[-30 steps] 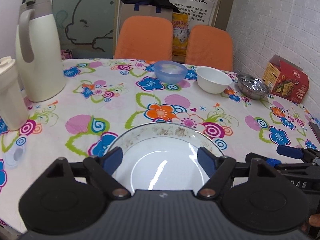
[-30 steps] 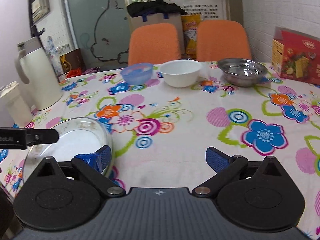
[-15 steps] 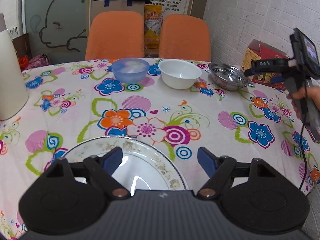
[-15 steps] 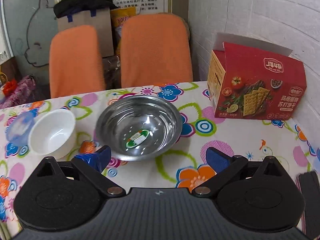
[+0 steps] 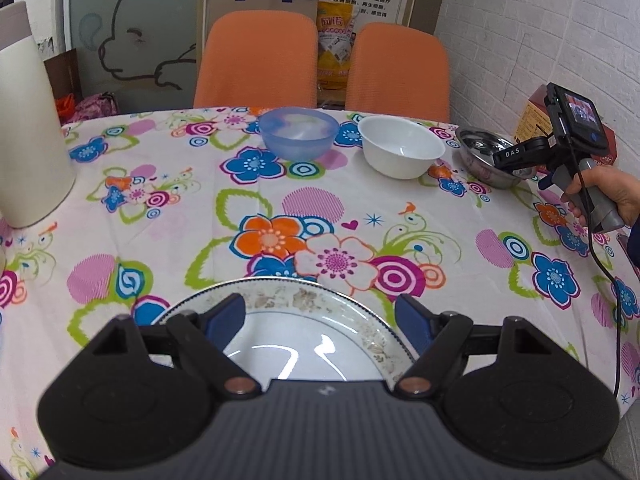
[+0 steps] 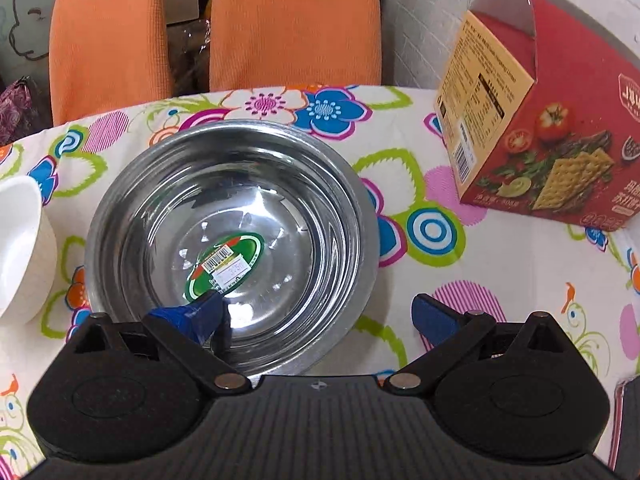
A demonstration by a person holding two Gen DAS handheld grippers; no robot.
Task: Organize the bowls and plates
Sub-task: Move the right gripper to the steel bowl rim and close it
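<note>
Bright, even light from above; glare streaks my plate [image 5: 304, 356] and steel bowl [image 6: 240, 216]. Fisheye bends edges, corners darken, everything sharp.

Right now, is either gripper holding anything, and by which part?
Nothing is held. The left gripper is open over the plate; the right gripper is open, straddling the steel bowl's near rim.

Table layout
Plate [image 5: 304, 332] nearest; far side, left to right: plastic bowl [image 5: 298, 132], ceramic bowl [image 5: 401, 146], steel bowl [image 6: 232, 240], box [image 6: 548, 136]; jug [image 5: 28, 132] far left
</note>
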